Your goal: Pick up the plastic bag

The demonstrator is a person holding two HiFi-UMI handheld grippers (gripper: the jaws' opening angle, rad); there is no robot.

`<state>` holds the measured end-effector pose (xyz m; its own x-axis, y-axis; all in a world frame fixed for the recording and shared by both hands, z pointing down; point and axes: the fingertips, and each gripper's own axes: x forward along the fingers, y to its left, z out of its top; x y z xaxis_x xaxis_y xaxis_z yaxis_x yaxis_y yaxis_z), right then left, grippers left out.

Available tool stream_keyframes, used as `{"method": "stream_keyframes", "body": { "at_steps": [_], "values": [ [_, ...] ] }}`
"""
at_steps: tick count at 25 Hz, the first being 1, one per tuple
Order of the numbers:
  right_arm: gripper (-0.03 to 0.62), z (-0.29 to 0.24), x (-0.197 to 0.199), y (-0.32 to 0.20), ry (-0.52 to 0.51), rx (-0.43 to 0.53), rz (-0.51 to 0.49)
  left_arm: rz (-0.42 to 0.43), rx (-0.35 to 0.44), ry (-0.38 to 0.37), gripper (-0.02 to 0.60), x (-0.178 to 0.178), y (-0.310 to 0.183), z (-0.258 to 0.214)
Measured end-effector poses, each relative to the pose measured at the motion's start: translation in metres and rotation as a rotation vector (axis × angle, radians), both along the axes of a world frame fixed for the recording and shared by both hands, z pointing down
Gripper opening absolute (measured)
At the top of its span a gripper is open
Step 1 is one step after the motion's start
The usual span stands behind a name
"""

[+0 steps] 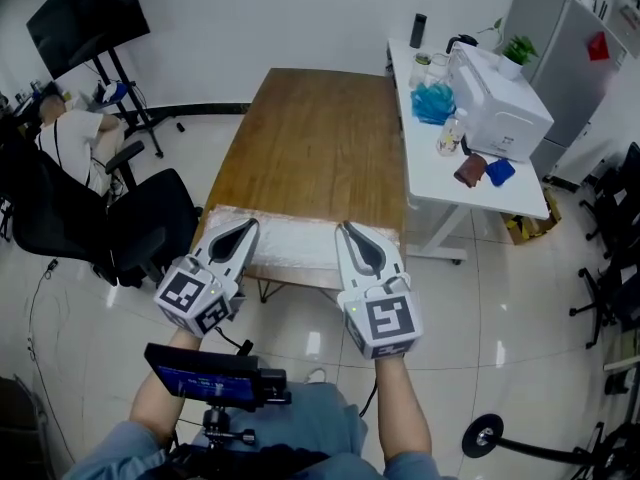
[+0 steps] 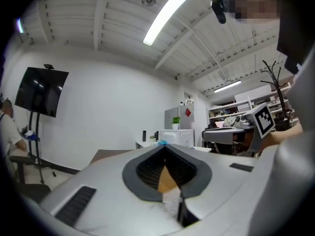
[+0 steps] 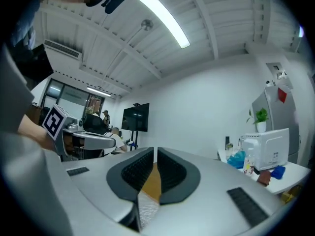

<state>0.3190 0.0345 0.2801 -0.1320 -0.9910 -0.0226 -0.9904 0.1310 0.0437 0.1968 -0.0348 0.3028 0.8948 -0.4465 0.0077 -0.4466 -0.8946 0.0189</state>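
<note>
Clear crinkled plastic bag (image 1: 300, 240) lay flat along the near edge of the brown wooden counter (image 1: 310, 138). Left gripper (image 1: 248, 224) sat at the bag's left end and right gripper (image 1: 345, 226) at its right end, well apart, both pointing away from the person. Left gripper view: jaws clenched, tips meeting, bag film (image 2: 172, 200) caught in the throat. Right gripper view: jaws nearly together, pinching bag film (image 3: 147, 208). White side table (image 1: 440, 168) stood just beside the counter's right.
</note>
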Motion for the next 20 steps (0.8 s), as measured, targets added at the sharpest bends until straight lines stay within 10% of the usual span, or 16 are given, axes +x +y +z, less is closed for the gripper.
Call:
{"method": "stream_keyframes", "body": {
  "at_steps": [20],
  "values": [
    [0.0,0.005,-0.059,0.04,-0.056,0.022,-0.129,0.045,-0.022,-0.005,0.011,-0.018,0.052,-0.008]
  ]
}}
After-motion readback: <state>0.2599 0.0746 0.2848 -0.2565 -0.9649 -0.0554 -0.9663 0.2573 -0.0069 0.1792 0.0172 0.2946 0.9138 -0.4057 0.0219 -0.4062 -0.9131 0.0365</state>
